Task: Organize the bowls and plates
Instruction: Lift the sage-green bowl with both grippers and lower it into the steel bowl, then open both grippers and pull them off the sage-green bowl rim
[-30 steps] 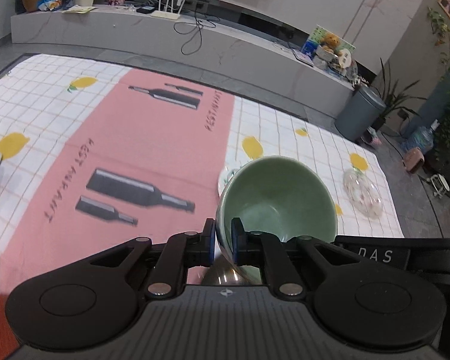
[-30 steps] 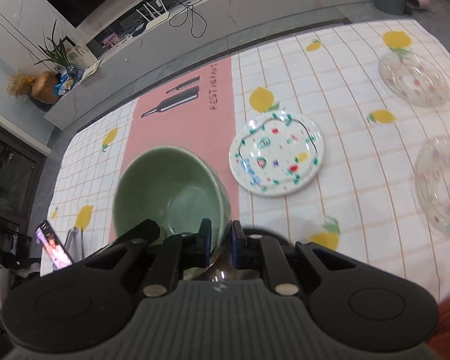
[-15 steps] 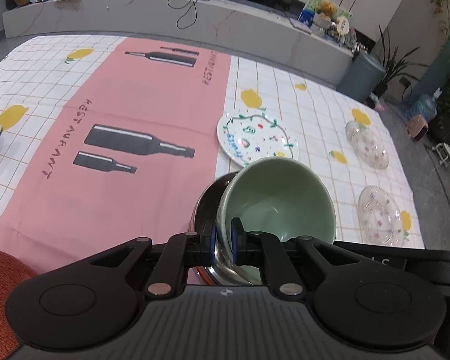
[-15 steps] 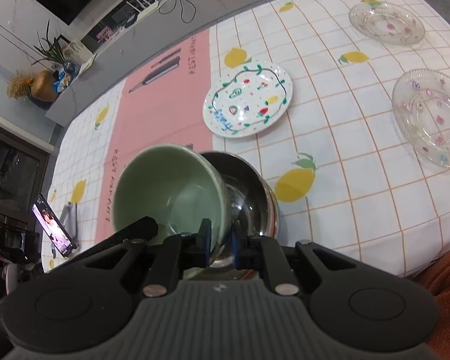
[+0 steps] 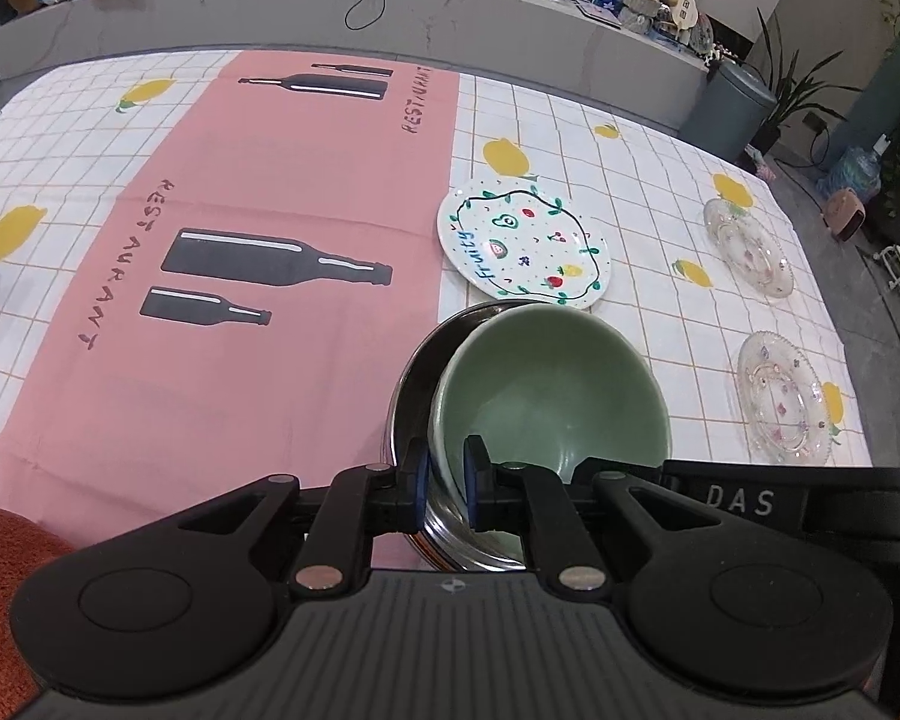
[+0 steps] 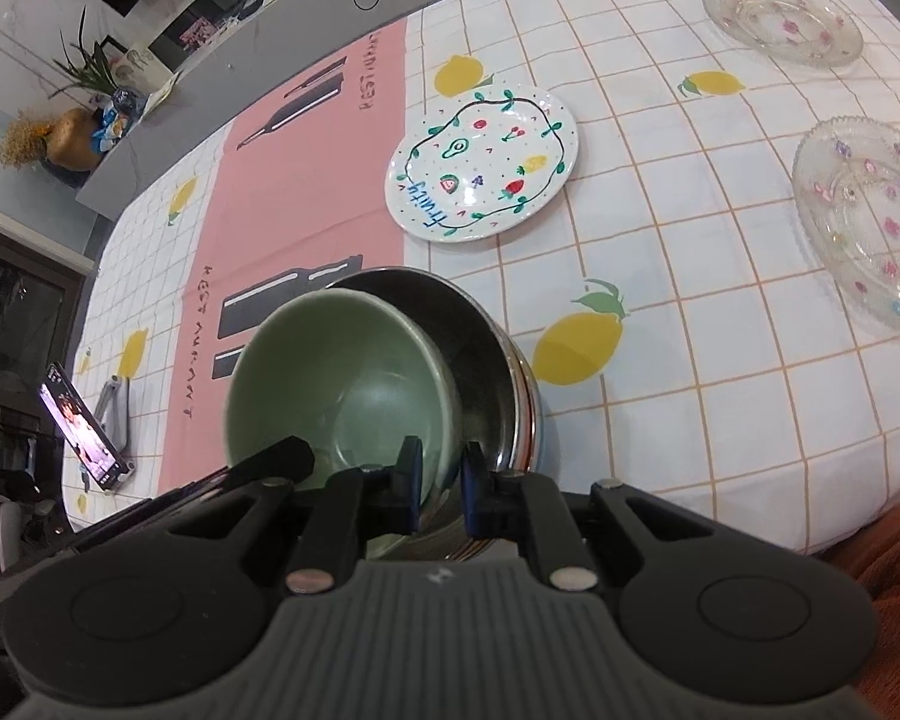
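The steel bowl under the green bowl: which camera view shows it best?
The right wrist view: the steel bowl shows its dark inside and its striped outer wall beside the green bowl. The left wrist view shows only a crescent of its rim left of the green bowl.

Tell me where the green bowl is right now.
In both wrist views, the green bowl sits tilted inside the steel bowl, near the table's front edge, just in front of the fruit plate.
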The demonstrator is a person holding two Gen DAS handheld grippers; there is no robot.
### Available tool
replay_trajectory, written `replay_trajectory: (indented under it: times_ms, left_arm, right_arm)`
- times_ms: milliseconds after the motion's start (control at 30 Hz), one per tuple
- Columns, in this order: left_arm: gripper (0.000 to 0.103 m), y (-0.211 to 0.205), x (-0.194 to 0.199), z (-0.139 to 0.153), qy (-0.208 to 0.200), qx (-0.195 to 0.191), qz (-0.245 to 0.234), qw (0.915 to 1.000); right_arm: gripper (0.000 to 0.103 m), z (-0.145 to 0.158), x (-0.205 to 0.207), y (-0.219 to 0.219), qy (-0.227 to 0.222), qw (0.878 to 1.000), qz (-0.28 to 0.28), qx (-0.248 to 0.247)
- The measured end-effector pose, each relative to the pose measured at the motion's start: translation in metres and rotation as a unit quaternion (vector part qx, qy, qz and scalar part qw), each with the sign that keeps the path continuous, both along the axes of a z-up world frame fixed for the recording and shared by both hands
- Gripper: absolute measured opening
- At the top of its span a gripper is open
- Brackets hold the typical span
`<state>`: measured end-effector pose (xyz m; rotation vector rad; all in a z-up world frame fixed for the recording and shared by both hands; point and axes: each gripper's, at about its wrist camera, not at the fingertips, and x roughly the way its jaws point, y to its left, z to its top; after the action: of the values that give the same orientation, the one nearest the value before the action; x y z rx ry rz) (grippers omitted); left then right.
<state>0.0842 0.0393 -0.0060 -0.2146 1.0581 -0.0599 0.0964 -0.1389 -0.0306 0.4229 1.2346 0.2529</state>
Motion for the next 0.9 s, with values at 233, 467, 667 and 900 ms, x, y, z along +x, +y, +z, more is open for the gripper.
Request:
replay_trajectory:
  times_ms: [233, 467, 667, 900]
  left_arm:
    - [0.015, 0.012, 0.003, -0.001, 0.010, -0.038, 0.007, 0.9992]
    - [0.021, 0.021, 0.003, 0.001, 0.009, -0.062, 0.013, 0.9980]
    - [0.022, 0.023, 0.003, 0.006, -0.001, -0.062, 0.015, 0.9980]
    - [0.022, 0.029, -0.001, 0.017, -0.028, -0.060, 0.019, 0.9976]
  right_arm:
    - [0.011, 0.002, 0.007, 0.008, -0.005, 0.999, 0.024, -0.030]
    - [0.014, 0.005, 0.014, 0.019, -0.005, 0.996, 0.058, -0.068]
    - [0.016, 0.006, 0.015, 0.025, -0.009, 0.994, 0.071, -0.087]
    - [0.017, 0.007, 0.015, 0.022, -0.006, 0.994, 0.068, -0.088]
